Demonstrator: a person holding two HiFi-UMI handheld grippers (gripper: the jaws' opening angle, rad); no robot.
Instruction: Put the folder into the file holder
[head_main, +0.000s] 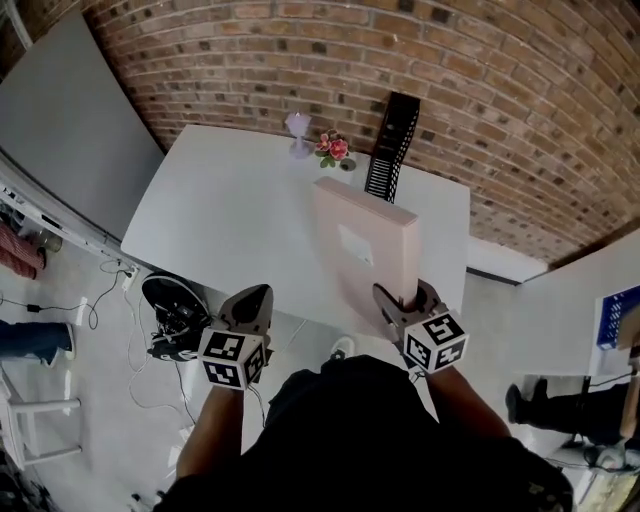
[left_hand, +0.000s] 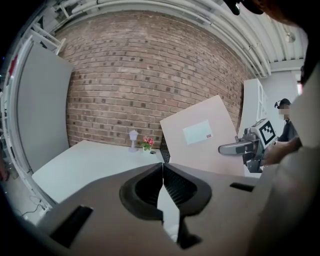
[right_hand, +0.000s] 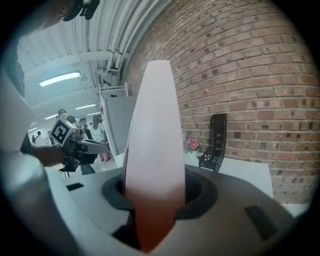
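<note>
Thick pale-pink, white-labelled folder (head_main: 362, 245) upright at the worktop's (head_main: 220, 210) near edge, clamped in right gripper's (head_main: 402, 300) fingers; left gripper's (head_main: 252, 302) fingers together.

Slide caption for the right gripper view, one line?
Right gripper clamps the pink folder, black file holder ahead.

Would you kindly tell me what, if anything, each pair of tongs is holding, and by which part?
The right tongs grip the pink folder by the edge nearest the person; the left tongs are shut and empty.

A thick pale-pink folder (head_main: 362, 250) stands upright before the black mesh file holder (head_main: 392, 145).
</note>
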